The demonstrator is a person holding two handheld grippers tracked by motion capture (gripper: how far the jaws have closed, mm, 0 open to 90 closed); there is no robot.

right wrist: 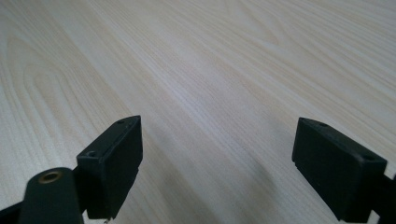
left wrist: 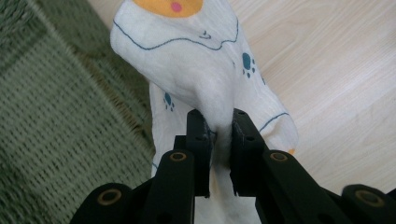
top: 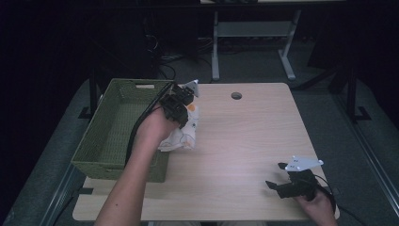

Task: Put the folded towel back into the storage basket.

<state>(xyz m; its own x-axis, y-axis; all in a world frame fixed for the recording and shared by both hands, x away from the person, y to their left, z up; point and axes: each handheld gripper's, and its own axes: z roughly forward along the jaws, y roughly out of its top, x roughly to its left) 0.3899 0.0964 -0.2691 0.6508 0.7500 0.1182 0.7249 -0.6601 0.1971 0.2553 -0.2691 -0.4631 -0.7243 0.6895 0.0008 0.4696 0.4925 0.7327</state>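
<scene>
Pale wood-grain desk (top: pixel 244 136), dark room behind; a green woven basket (top: pixel 101 141) stands at its left edge. I hold the left hand-held gripper (left wrist: pixel 218 135) clenched on a fold of a white sock (left wrist: pixel 196 60) printed with blue paw marks and an orange patch — the cloth is pinched between the two jaws, as the left gripper view shows. In the high view the left hand-held gripper (top: pixel 181 106) sits just beside the basket's right wall, with the sock (top: pixel 183 134) hanging under and behind it, over the desk rather than inside the basket.

Progress, as I judge it: the grasp is made and the sock is lifted; the carry over the rim and the drop into the basket remain.

Orientation: the sock's long axis runs away from the jaws, its orange-patched end farthest from them and its other end trailing back below them.

My right hand-held gripper (top: pixel 284 181) rests near the desk's front right, well apart from the sock, jaws spread wide on nothing.
</scene>
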